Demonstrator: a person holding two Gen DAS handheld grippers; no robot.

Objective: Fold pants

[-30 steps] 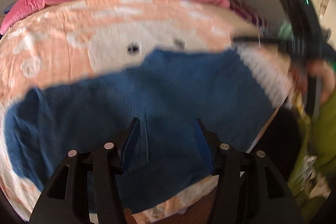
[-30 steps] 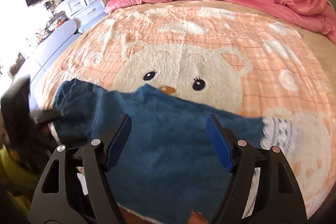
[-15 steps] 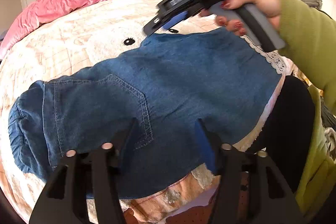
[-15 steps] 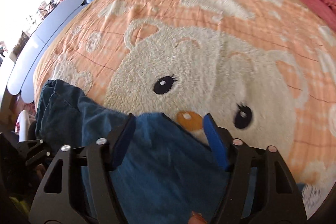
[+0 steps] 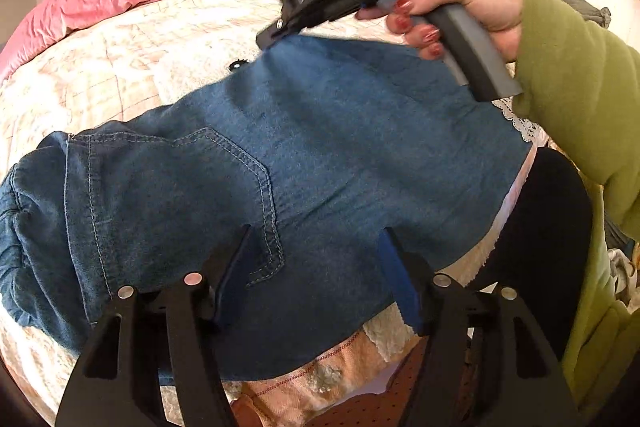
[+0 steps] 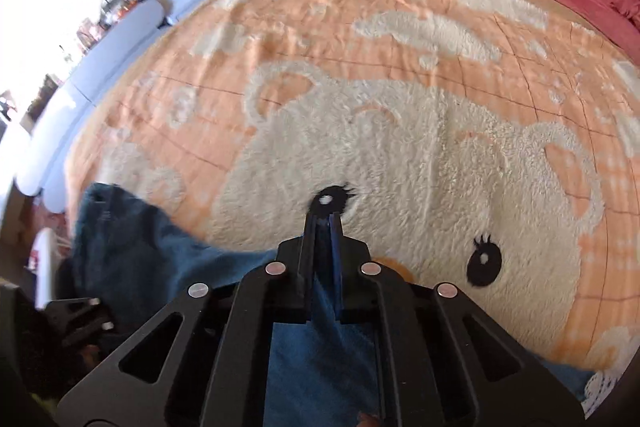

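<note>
Two tools were at work on one pair of jeans [image 5: 320,155], which lay flat across the near part of the bed [image 6: 400,131], over the lower edge of the bear face on the blanket. My right tool [image 6: 327,223] had just been closing, and its jaws now stood pressed together on the far edge of the jeans, just short of the bear's eye [image 6: 334,197]; from the right wrist I could see denim pinched between the pads and running back under the tool. In the left wrist view the same tool [image 5: 276,37] sat at the far hem of the jeans, gripped by my right hand [image 5: 460,11] in its green sleeve [image 5: 572,87].

My left tool [image 5: 316,267] hung over the near side of the jeans, beside the back pocket [image 5: 224,195]. Its jaws had just been opening a little and stood fairly wide apart, with denim below them but nothing clamped that I could see.

I judged the step in hand to be taking hold for the first fold. To do it well, I thought the left tool should come down and bite the edge cleanly, catching all layers rather than only the top one. Both grips ought to sit on the same edge, so the cloth lifts level and the crease runs straight. A slow lift would keep the bunched waistband [image 5: 24,227], at the left end of the jeans, from dragging the fold askew on the fluffy blanket.
</note>
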